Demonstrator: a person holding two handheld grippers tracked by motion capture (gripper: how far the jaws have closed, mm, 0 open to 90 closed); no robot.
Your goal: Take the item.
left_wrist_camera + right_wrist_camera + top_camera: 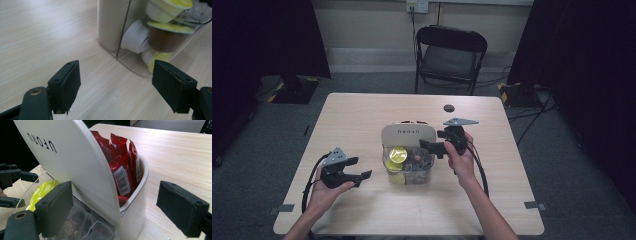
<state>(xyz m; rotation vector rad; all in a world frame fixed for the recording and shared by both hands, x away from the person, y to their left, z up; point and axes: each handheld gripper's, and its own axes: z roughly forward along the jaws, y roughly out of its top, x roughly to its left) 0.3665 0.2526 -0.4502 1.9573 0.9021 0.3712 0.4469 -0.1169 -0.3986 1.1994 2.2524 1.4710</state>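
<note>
- Your right gripper (432,146) stood at the right side of the cream-and-clear plastic organiser box (408,136) in the middle of the pale wooden table (362,115). Its jaws were spread wide. In the right gripper view they sat either side of the box's corner, one over the clear front part, the other out over bare table, and neither pad pressed on anything.
- Your left gripper (362,176) hung apart from the box on its left, low over the table, pointing toward it. Its jaws were spread with nothing between them.
- The box held two sorts of goods. The clear front compartment carried the yellow-lidded small portion cups (172,26), stacked loosely with some silvery wrappers. The cream rear compartment, behind the tall curved divider (72,157), carried the upright red sachets (122,167).
- I judged the step as an approach: you looked set to steady or grip the box with the right gripper before taking anything out, and nothing was yet held.
- The next move called for bringing the right jaws squarely onto one wall or one item and closing firmly, because the curved divider could let a pad slide off.
- The left gripper then needed to travel in from the side, toward the cups.
</note>
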